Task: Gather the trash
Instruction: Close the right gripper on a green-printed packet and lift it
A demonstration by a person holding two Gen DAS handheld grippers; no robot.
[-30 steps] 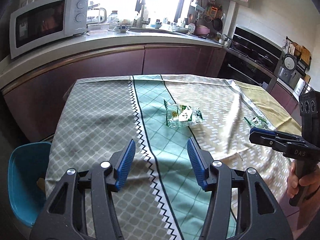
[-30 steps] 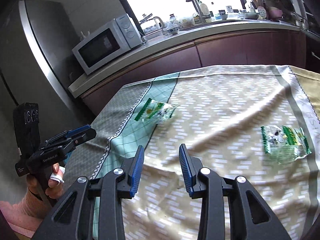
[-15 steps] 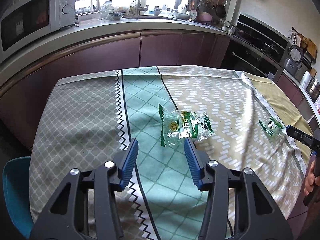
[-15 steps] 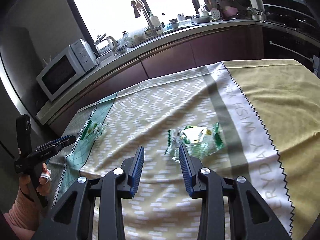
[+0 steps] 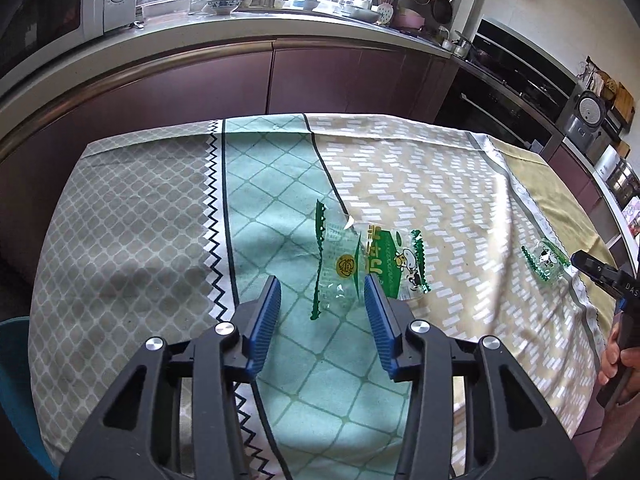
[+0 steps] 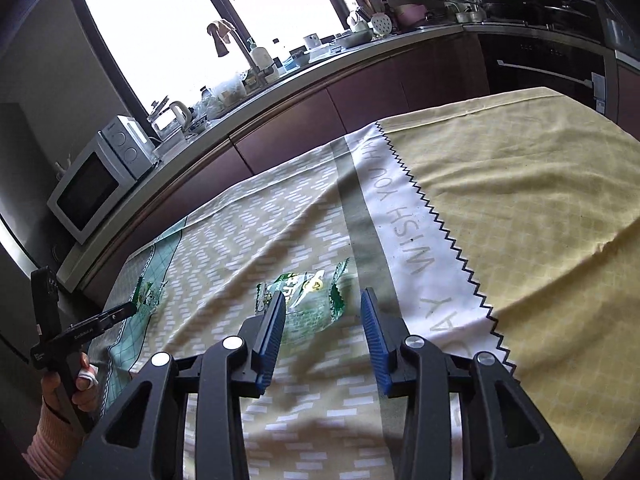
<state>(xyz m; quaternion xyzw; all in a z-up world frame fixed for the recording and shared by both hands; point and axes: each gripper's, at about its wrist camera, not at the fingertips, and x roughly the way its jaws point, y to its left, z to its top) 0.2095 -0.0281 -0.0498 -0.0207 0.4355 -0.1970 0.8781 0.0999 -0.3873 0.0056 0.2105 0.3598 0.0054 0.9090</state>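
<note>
Two clear wrappers with green print lie on the patterned tablecloth (image 5: 140, 240). The larger wrapper (image 5: 360, 264) lies just ahead of my left gripper (image 5: 321, 280). Its near end shows between the blue fingertips; the jaws are closing and the pads do not press on it. The second wrapper (image 6: 308, 292) lies crumpled between the tips of my right gripper (image 6: 323, 295), whose jaws are opening a little and do not touch it. Each view also catches the other side: the second wrapper (image 5: 546, 260) by the right gripper (image 5: 596, 270), the larger wrapper (image 6: 148, 296) by the left gripper (image 6: 116, 314).
A kitchen counter with a microwave (image 5: 60, 4), a sink and dishes runs behind the table. A built-in oven (image 5: 520, 92) stands at the right. A blue chair (image 5: 12, 360) sits by the table's left corner. The person's hands (image 6: 80, 384) hold the gripper handles at the table's edges.
Both grippers have moved forward and down over the table, each closing in on its own wrapper. The left jaws have narrowed. The right gripper has swung and rolled towards the yellow side.
</note>
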